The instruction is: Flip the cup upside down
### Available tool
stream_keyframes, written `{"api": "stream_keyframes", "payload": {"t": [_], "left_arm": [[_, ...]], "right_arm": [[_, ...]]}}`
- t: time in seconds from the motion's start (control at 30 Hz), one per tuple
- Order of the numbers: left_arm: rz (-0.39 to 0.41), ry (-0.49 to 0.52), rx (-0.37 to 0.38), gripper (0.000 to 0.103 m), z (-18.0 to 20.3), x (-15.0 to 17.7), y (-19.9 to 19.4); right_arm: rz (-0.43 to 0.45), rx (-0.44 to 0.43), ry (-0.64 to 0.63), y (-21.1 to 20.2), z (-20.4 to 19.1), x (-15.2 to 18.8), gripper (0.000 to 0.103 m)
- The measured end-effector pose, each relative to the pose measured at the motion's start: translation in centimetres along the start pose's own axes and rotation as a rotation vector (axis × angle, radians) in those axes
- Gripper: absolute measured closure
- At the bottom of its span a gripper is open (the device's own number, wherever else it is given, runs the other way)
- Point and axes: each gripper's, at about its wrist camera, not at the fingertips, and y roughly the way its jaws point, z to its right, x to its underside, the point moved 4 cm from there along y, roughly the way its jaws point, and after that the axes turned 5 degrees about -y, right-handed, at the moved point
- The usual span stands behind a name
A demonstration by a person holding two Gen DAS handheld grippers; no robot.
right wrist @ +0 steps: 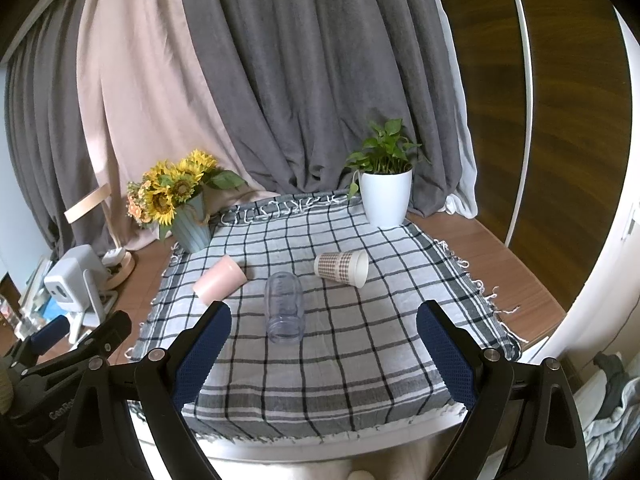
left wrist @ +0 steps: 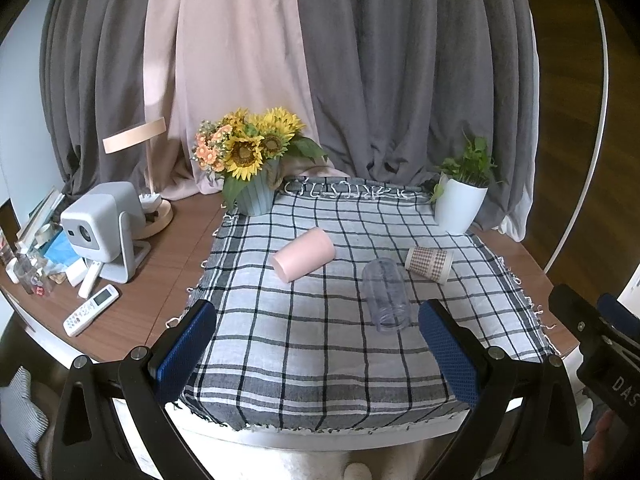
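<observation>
Three cups lie on their sides on the checked cloth (left wrist: 320, 344). A pink cup (left wrist: 304, 260) lies at the left, also in the right wrist view (right wrist: 219, 285). A clear plastic cup (left wrist: 386, 295) lies in the middle with its mouth toward me, also in the right wrist view (right wrist: 284, 307). A brown checked paper cup (left wrist: 429, 264) lies at the right, its mouth pointing right (right wrist: 342, 268). My left gripper (left wrist: 318, 320) is open and empty above the cloth's near edge. My right gripper (right wrist: 324, 322) is open and empty too, short of the clear cup.
A sunflower vase (left wrist: 254, 196) stands at the cloth's back left and a white plant pot (left wrist: 460, 206) at the back right. A projector (left wrist: 102, 226), a lamp, a remote (left wrist: 91, 310) and clutter sit at the left of the wooden table. Curtains hang behind.
</observation>
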Motion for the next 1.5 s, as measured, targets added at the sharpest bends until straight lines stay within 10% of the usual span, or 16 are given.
{"api": "stream_keyframes", "payload": {"t": [1.1,1.5], "left_arm": [[-0.05,-0.088,-0.079,0.0,3.5,-3.9,9.5],[-0.25,0.128,-0.065,0.0,1.1,-4.5,18.5]], "right_arm": [[-0.084,-0.139,-0.069,12.5,1.4,-5.2,0.009],[-0.229,-0.136,0.052,18.3,-1.0,-3.9,0.009]]}}
